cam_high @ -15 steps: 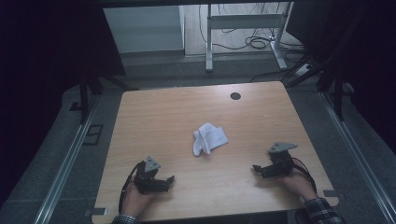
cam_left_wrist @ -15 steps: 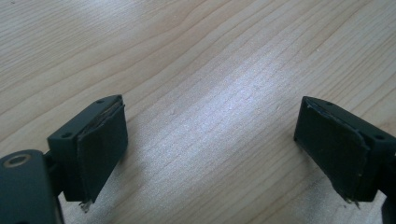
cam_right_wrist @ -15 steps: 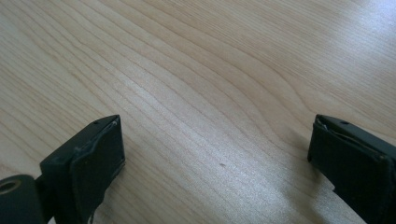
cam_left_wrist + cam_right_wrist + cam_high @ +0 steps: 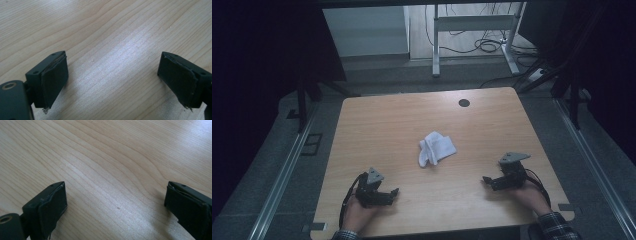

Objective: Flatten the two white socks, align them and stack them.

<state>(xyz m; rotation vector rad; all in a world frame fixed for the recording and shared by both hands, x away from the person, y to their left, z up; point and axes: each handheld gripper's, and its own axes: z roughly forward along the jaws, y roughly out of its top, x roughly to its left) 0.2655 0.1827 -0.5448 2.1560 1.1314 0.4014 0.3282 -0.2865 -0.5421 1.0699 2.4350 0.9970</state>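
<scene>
A crumpled white cloth [image 4: 436, 148] lies near the middle of the wooden table [image 4: 412, 120]. My left gripper [image 4: 395, 192] rests low on the table near the front left corner, held in a hand, its jaws pointing right. My right gripper [image 4: 486, 180] sits near the front right, its jaws pointing left toward the table's middle. Both stay well short of the cloth. In the left gripper view the left gripper [image 4: 113, 75] stands open over bare wood. In the right gripper view the right gripper [image 4: 116, 205] is open too, with nothing between its pads.
A dark round hole [image 4: 464, 103] sits near the table's far edge. Beyond the table stand a metal desk frame [image 4: 472, 30] and cables [image 4: 487, 47] on the floor. Metal rails [image 4: 282, 175] run along both sides of the table. The surroundings are dark.
</scene>
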